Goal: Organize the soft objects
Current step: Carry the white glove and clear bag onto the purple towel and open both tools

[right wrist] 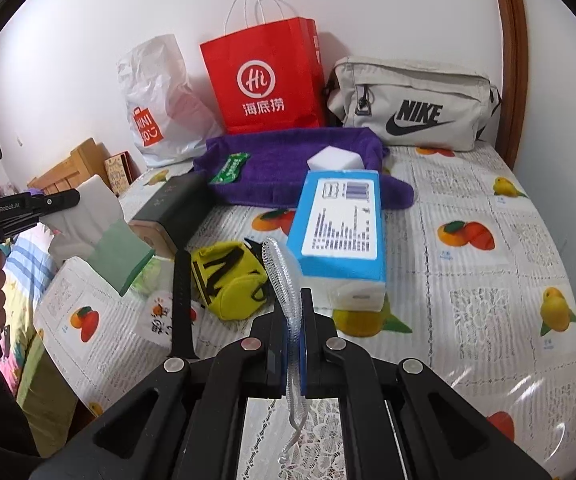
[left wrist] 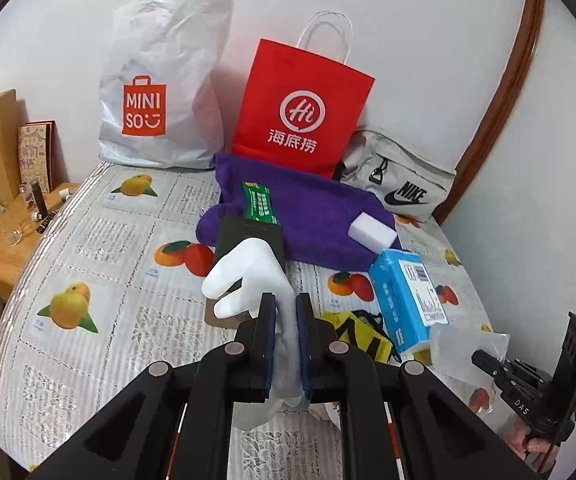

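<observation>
While both grippers are loaded, little looks sorted yet. Left gripper (left wrist: 286, 312) fingers clamped on a white glove (left wrist: 248, 276), held above the desk (left wrist: 88, 248) at frame centre. Right gripper (right wrist: 293, 308) fingers pinched on a clear bubbled plastic strip (right wrist: 284, 276), lower centre of its view; cannot tell what it is. Left to handle: purple towel (left wrist: 320, 208) mid-frame with a white sponge block (left wrist: 372, 231) and green packet (left wrist: 260, 204) on it, yellow pouch (right wrist: 228, 280), blue tissue pack (right wrist: 340, 220). Red paper bag (left wrist: 304, 104), white Miniso bag (left wrist: 160, 92) and grey Nike bag (right wrist: 412, 104) stand along the wall, likely destinations.
</observation>
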Available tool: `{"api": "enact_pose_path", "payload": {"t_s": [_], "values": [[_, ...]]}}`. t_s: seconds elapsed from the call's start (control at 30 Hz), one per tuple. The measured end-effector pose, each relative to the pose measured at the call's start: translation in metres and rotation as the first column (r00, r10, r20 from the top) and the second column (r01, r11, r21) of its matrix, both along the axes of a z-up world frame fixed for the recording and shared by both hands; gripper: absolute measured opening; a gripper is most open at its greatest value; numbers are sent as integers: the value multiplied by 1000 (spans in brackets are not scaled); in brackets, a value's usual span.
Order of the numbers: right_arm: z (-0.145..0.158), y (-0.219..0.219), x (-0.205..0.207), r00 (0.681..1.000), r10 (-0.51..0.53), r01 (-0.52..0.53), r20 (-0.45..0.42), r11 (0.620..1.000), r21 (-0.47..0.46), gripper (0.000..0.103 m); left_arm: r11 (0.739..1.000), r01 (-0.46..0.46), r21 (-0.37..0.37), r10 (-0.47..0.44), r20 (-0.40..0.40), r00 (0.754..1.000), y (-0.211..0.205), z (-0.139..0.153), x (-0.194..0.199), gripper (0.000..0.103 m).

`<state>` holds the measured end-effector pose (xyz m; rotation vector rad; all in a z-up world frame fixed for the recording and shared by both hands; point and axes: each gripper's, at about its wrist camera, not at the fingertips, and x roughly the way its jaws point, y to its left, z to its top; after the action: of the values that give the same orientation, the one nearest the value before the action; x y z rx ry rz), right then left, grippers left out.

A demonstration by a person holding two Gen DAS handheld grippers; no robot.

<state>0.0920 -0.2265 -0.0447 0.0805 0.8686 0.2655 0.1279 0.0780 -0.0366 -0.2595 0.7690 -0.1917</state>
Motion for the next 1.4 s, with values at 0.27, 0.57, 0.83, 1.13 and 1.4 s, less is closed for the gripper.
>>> {"api": "enact_pose_path", "payload": {"t_s": [0.27, 0.57, 0.83, 1.13, 1.4], "values": [[23, 2, 9, 999, 23, -23, 42, 1000, 6, 4, 1000, -26, -11, 26, 6, 1000, 6, 10, 9, 10], [42, 1, 36, 996, 29, -28, 84, 1000, -3, 4, 999, -48, -11, 48, 9, 999, 9, 20, 21, 10], [53, 4, 76, 991, 18, -20, 132, 1000, 16, 4, 999, -38, 22, 38, 12, 999, 9, 30, 35, 10], [51, 19, 124, 990, 32, -28, 139, 999, -31, 4, 999, -21, 25, 20, 16, 1000, 9, 33, 72, 10], [41, 22, 173, 992, 31, -22, 124, 997, -76, 4, 1000, 12, 5, -12, 18, 1000, 2, 32, 116, 10]]}}
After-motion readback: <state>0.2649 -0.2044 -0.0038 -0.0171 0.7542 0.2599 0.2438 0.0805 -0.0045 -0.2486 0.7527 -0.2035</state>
